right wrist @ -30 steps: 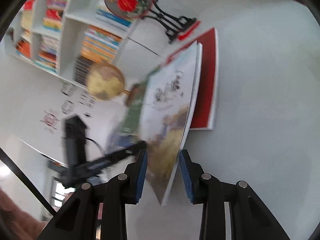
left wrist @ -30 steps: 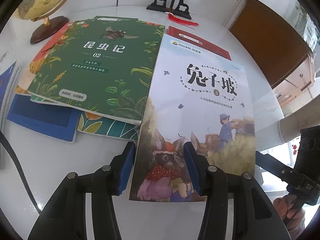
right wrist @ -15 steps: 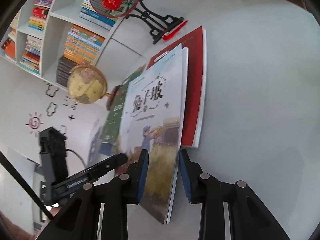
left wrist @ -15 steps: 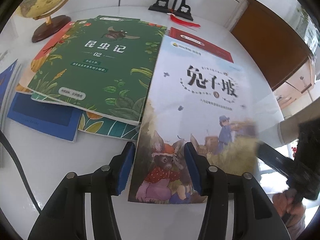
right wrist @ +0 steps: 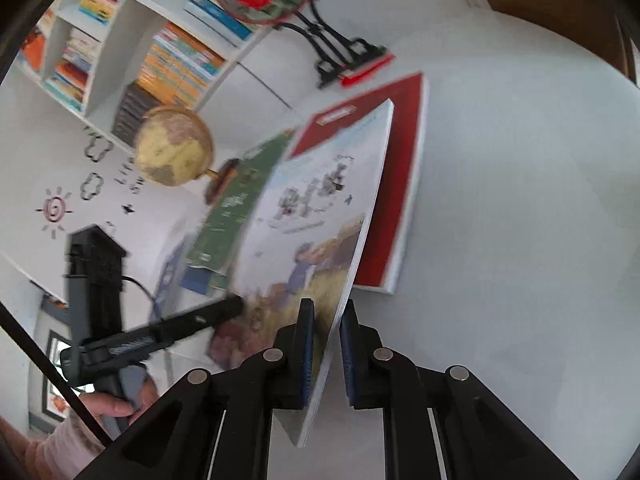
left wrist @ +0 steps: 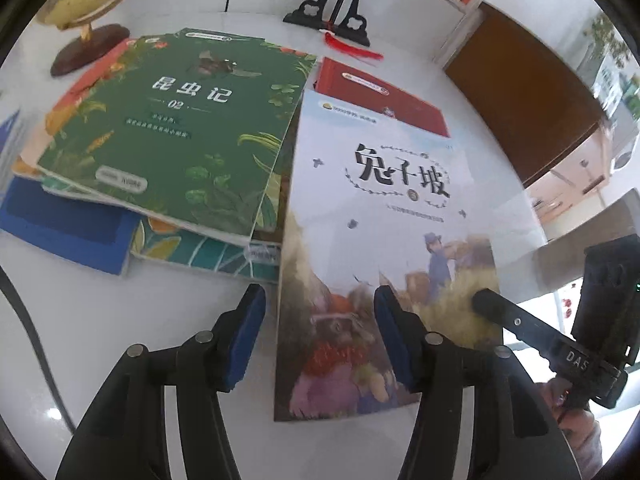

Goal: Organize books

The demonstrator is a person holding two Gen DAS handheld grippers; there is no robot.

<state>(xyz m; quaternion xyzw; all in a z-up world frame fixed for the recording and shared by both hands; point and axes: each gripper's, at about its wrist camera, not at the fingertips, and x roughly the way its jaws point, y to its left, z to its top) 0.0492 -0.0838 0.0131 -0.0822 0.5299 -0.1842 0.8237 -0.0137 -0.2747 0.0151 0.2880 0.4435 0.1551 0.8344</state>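
White shelving packed with colourful spines is filling the background behind a glossy white table (left wrist: 100,320), where a globe (right wrist: 172,151) and a black ornamental stand (left wrist: 332,20) are sitting near the far edge. Several books are lying loose on it: a green insect book (left wrist: 172,120) is resting crookedly on top of an untidy pile that includes a blue book (left wrist: 60,228), and a red book (left wrist: 384,100) is lying flat beside them.

On top of the red one, the pale rabbit book (left wrist: 384,208) is being lifted by its near right edge. The right gripper (right wrist: 327,354) is pinching that edge, its jaws having just been closing until both pads are pressing on the pages. The left gripper (left wrist: 320,340) is hovering at the book's near left corner with its jaws about half apart, having just been opening a little; one pad is lying over the cover, the other is beside the edge, and nothing is clamped.

Judging by the scatter, the tidying is at an early stage: no neat stack is showing, only one book is in hand, and the others are waiting.
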